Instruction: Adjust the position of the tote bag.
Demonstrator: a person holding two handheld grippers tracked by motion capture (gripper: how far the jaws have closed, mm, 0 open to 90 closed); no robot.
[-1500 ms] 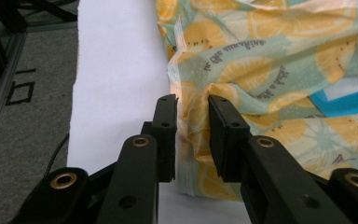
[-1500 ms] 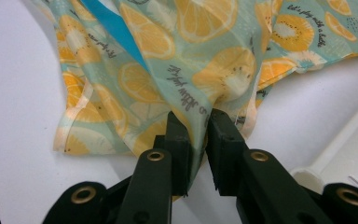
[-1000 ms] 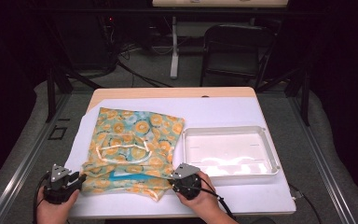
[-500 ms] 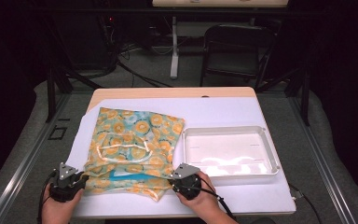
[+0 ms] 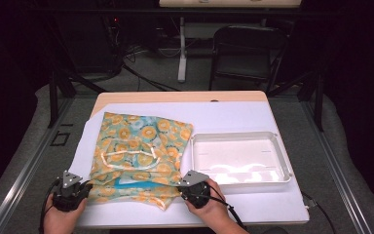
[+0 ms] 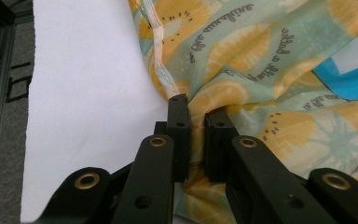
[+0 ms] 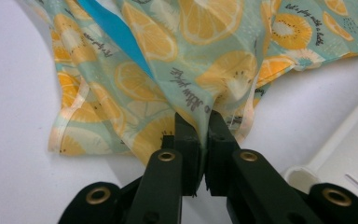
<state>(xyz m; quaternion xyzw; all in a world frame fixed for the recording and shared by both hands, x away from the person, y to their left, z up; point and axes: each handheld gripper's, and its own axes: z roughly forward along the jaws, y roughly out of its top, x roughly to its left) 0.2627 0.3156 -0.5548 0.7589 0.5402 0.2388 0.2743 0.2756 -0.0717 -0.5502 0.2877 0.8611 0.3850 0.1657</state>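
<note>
The right tool (image 7: pixel 204 135) has just been closing and now pinches a bunched fold of the lemon-print cloth (image 7: pixel 205 56); the cloth spreads beyond the tool over the white surface (image 7: pixel 14 154); the white tray's (image 7: pixel 335 154) corner lies right of the tool.

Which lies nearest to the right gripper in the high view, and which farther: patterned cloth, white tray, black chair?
1. Patterned cloth: clamped in the right gripper, spreading to its left.
2. White tray: just beyond it, to the right on the table.
3. Black chair: past the table's far edge.
</note>
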